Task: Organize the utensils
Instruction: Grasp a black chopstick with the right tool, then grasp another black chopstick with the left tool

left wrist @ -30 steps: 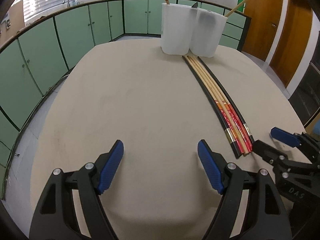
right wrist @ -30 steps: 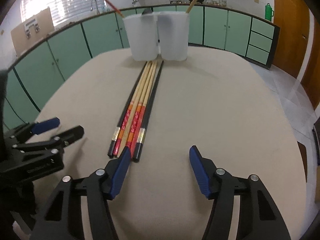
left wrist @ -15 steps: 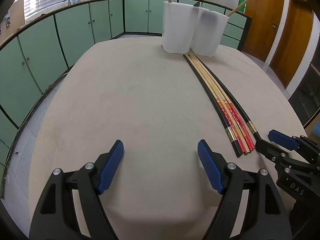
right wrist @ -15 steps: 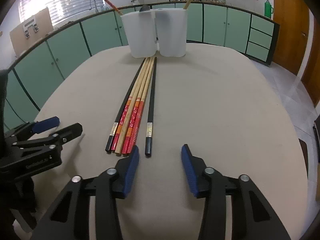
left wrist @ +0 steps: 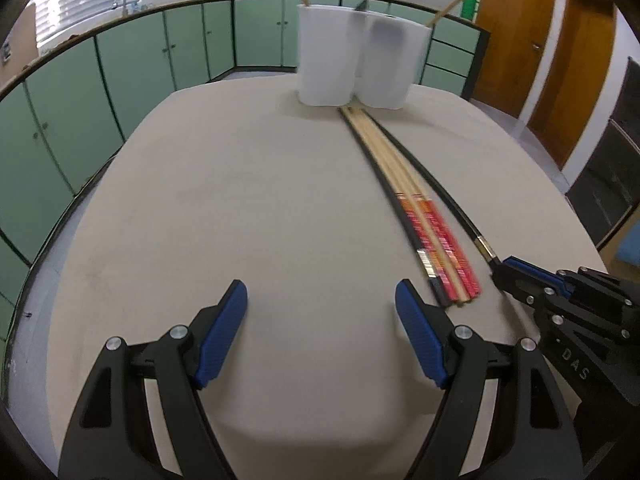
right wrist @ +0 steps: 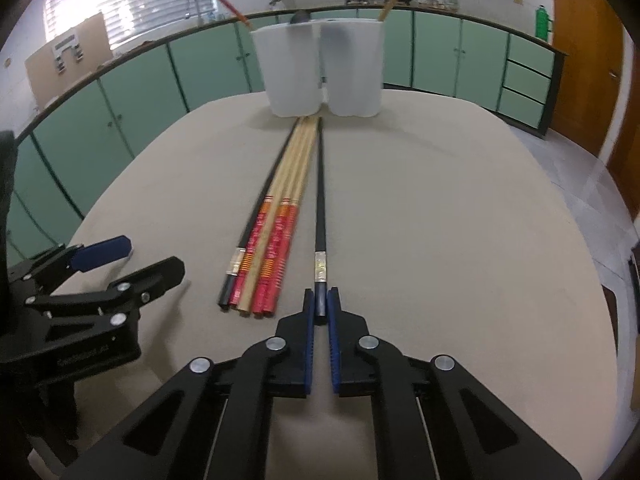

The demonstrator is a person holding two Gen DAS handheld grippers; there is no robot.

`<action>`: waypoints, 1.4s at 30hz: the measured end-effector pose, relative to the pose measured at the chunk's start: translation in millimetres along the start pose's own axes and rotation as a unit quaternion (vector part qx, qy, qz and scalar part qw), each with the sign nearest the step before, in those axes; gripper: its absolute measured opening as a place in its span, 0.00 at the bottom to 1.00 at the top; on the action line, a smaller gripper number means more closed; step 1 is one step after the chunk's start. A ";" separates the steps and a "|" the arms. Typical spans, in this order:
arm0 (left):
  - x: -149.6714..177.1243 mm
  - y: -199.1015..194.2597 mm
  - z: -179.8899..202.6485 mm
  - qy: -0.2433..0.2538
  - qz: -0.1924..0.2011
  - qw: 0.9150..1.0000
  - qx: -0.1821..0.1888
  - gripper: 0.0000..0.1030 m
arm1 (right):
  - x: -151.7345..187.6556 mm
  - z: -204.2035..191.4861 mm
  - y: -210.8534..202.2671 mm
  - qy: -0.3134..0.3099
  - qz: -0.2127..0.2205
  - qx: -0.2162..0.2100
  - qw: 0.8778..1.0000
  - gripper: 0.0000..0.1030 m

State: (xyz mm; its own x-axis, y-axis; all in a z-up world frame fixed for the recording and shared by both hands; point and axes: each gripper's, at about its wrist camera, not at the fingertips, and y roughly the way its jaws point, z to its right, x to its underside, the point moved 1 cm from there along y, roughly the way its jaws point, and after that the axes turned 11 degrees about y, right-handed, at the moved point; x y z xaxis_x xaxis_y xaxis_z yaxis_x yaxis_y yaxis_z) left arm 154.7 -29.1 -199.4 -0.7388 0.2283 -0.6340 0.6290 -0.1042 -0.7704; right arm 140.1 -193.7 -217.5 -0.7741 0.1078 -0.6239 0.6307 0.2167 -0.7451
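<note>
A row of chopsticks (right wrist: 276, 236) lies lengthwise on the beige table, red-patterned, plain wood and black ones, tips toward two white cups (right wrist: 320, 72). My right gripper (right wrist: 320, 306) is shut on the near end of a black chopstick (right wrist: 320, 200) that lies apart to the right of the bundle; it also shows in the left wrist view (left wrist: 444, 196). My left gripper (left wrist: 322, 332) is open and empty over bare table, left of the bundle (left wrist: 432, 232). The cups (left wrist: 352, 64) each hold a chopstick.
The beige table (left wrist: 240, 200) has rounded edges. Green cabinets (left wrist: 120, 80) ring the room on the far and left sides. Wooden doors (left wrist: 552, 60) stand at the right. A dark cabinet (left wrist: 608, 176) stands beside the table's right side.
My right gripper has moved up to the black chopstick and closed on its near end. That chopstick has shifted right, away from the bundle. My left gripper stayed open and in place.
</note>
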 end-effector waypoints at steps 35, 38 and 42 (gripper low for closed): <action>5.7 0.9 5.3 0.013 -0.013 1.000 -0.005 0.75 | 1.6 30.2 -6.3 0.041 -0.002 -0.001 0.999 0.08; 5.8 2.2 6.3 0.015 -0.013 1.000 -0.007 0.65 | 0.7 29.9 -5.3 0.040 -0.003 -0.001 0.999 0.08; 5.3 0.4 8.3 0.016 -0.009 1.000 -0.004 0.46 | 0.5 26.1 -4.3 0.032 -0.002 0.008 0.999 0.08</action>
State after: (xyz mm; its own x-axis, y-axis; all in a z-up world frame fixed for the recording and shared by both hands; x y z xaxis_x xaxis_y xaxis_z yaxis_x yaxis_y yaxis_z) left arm 149.0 -36.0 -203.6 -0.7417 0.2601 -0.6183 0.6186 -0.0914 -0.7804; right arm 138.5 -219.9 -220.7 -0.7778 0.1686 -0.6054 0.6285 0.2026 -0.7510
